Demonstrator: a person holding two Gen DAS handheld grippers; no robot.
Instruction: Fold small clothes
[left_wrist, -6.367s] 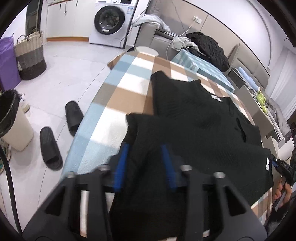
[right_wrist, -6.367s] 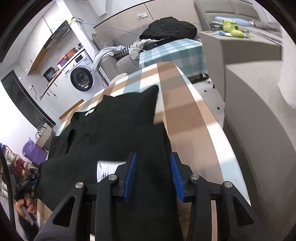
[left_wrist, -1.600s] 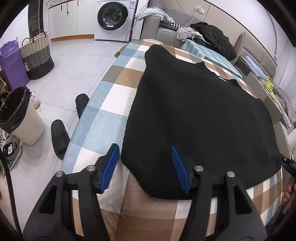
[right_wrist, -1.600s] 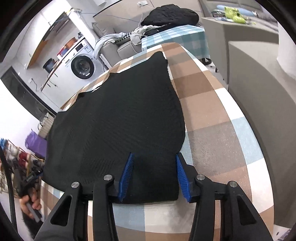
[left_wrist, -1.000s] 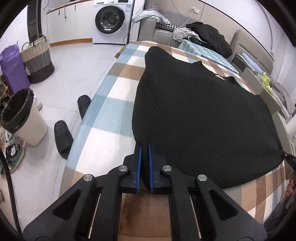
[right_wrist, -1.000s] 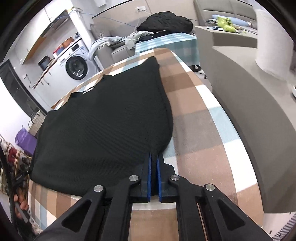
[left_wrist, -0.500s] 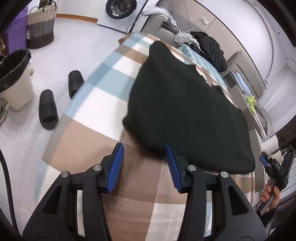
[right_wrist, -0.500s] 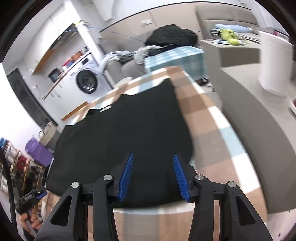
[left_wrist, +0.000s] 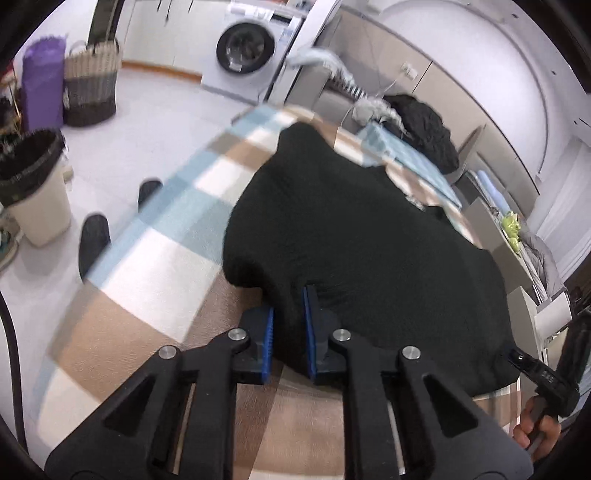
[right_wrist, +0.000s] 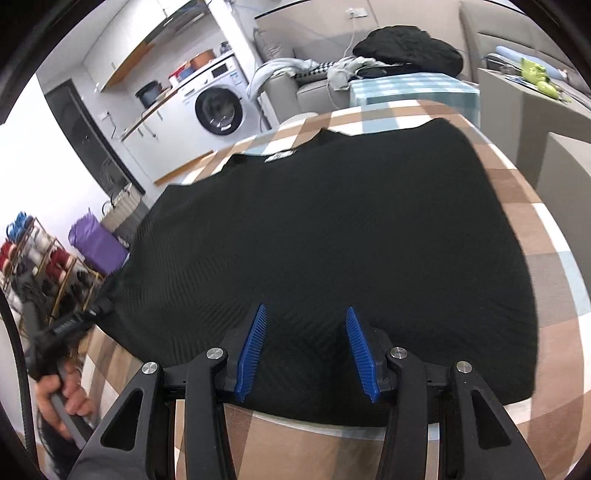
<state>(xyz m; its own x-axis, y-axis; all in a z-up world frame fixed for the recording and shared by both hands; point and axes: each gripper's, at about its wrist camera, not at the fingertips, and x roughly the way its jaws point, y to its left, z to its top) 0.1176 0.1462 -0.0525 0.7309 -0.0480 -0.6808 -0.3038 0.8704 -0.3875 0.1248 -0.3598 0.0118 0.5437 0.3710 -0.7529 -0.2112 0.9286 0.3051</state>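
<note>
Fabric of the black garment (left_wrist: 369, 240) is pinched at its near hem by the left gripper (left_wrist: 288, 332), probably to lift a fold, while the right gripper (right_wrist: 303, 347) hovers spread over the hem, holding nothing.

Bright, even indoor light; heavy fisheye curvature, dark vignetted corners, motion blur leftward.

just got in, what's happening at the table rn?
A person with a handheld gripper in each hand is folding a black knit garment spread on the checked tablecloth. The left gripper is shut on the near hem, close to one corner, where the fabric bunches between the blue pads. The right gripper is open over the near edge further along, gripping nothing. No fold shows yet.
</note>
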